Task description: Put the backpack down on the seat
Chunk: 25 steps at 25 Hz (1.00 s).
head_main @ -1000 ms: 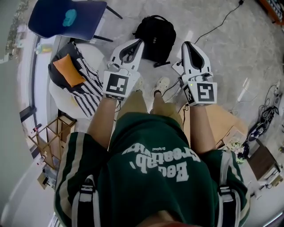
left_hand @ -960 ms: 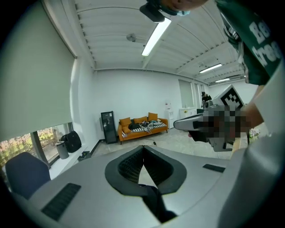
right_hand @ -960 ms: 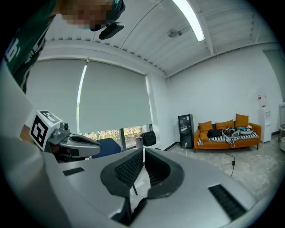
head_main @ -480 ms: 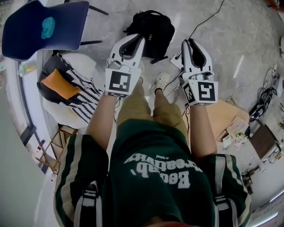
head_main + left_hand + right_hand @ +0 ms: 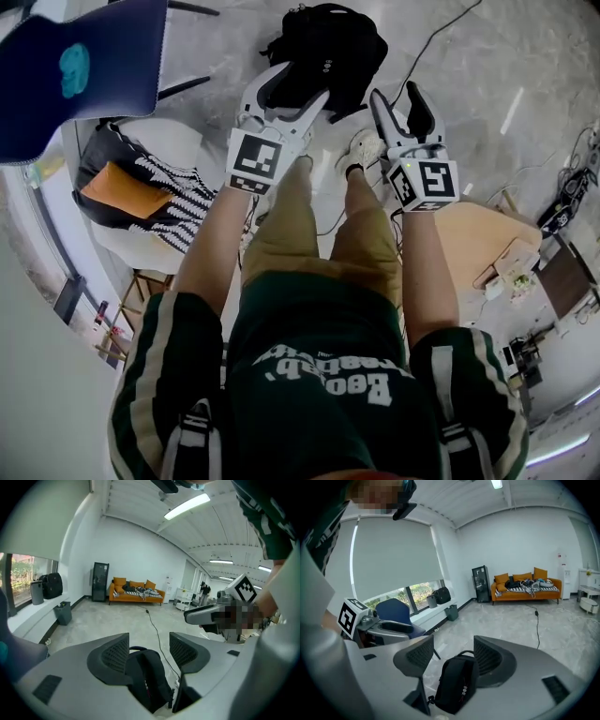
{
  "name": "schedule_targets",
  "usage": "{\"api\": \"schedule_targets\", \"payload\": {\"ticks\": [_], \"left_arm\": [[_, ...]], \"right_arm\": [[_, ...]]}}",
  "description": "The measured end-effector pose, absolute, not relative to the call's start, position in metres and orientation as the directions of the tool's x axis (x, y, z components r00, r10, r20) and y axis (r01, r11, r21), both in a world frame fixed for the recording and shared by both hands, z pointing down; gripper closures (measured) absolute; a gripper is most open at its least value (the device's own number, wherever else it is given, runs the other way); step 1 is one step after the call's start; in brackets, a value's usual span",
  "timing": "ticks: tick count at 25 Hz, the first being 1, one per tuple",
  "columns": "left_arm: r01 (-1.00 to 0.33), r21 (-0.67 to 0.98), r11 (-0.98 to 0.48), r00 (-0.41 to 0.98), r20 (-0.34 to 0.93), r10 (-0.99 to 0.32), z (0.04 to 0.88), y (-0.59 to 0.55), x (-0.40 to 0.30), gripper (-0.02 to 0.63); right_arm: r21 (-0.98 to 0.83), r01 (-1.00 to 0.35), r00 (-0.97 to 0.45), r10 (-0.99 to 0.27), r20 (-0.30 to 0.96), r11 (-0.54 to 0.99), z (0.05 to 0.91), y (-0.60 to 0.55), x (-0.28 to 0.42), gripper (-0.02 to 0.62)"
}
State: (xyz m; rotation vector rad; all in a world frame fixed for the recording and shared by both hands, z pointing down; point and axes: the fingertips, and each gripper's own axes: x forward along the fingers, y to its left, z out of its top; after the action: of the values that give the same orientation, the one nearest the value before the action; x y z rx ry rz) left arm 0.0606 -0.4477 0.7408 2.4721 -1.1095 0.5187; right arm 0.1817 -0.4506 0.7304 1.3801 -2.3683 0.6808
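Backpack (image 5: 330, 52) sits on the floor (image 5: 220, 47), closer than before, while our left tool (image 5: 289, 89) and right tool (image 5: 397, 98), jaws just spread open, grip nothing.

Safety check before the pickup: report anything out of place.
The black backpack sits slumped on the bare floor, not on the seat of the blue chair nearby. A loose cable trails across the floor close to it, a possible snag or trip risk.

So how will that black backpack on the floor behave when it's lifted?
The backpack stands upright unaided, so it probably has padding or contents and some weight. Being fabric, it will likely sag and swing if lifted by its top handle.
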Motion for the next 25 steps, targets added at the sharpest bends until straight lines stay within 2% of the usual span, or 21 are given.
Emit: {"api": "schedule_targets", "payload": {"ticks": [10, 17, 21, 25], "left_arm": [[-0.744, 0.248, -0.62, 0.619, 0.604, -0.502, 0.914, -0.458, 0.066, 0.285], [-0.763, 0.276, -0.585, 0.58, 0.692, -0.43, 1.004, -0.468, 0.075, 0.27], [-0.778, 0.318, -0.542, 0.565, 0.731, -0.382, 1.054, -0.47, 0.08, 0.262], [-0.756, 0.383, -0.532, 0.601, 0.728, -0.33, 1.09, -0.466, 0.087, 0.251]], "right_arm": [[-0.289, -0.874, -0.481, -0.615, 0.625, 0.39, 0.906, -0.454, 0.207, 0.331], [-0.328, -0.846, -0.524, -0.54, 0.659, 0.421, 0.991, -0.466, 0.216, 0.32], [-0.362, -0.857, -0.51, -0.505, 0.696, 0.366, 1.053, -0.473, 0.237, 0.313], [-0.437, -0.828, -0.558, -0.445, 0.701, 0.351, 1.104, -0.469, 0.242, 0.297]]}}
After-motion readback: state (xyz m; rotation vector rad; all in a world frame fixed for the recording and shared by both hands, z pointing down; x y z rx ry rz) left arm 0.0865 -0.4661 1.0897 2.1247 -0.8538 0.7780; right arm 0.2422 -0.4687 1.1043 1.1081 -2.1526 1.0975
